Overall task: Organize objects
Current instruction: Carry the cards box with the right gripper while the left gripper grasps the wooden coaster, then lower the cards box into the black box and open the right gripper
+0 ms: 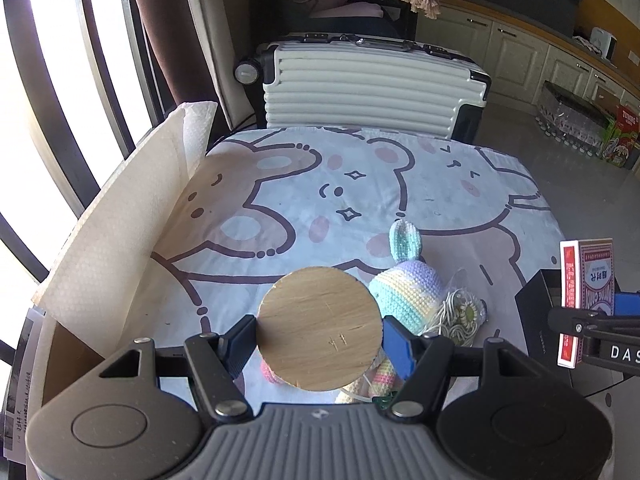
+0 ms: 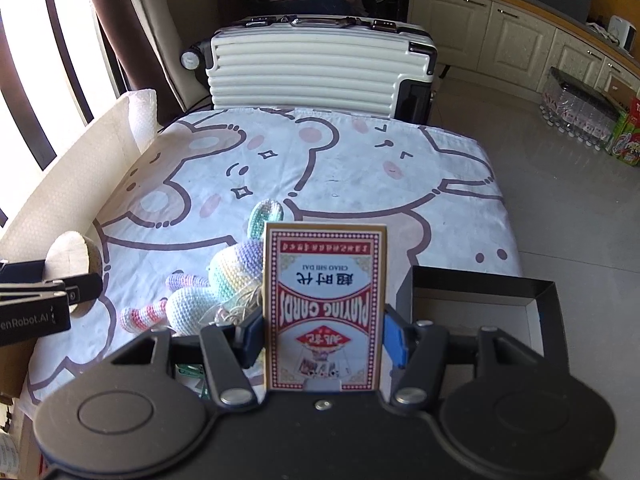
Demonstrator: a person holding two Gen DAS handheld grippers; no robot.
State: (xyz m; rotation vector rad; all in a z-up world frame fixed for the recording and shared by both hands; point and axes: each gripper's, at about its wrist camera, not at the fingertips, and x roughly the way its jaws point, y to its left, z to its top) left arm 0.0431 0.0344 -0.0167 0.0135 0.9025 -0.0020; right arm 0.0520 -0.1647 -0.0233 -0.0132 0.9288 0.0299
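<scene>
White ribbed suitcase [image 2: 320, 76], top centre; cream cabinets [image 2: 500, 36], upper right; cartoon-bear tablecloth [image 2: 360, 168], centre.

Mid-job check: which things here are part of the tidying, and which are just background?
Job: wooden disc in left gripper; card box in right gripper; crochet bunny; black box.

Background: suitcase; cabinets; curtain.

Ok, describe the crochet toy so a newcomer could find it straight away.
Start at the table with the cartoon-bear cloth, in front of the white suitcase. Near its front edge, left of the black open box, lies the crochet bunny. It is the only soft thing there: pastel rainbow stripes, one long ear, on a pale string bundle.
</scene>
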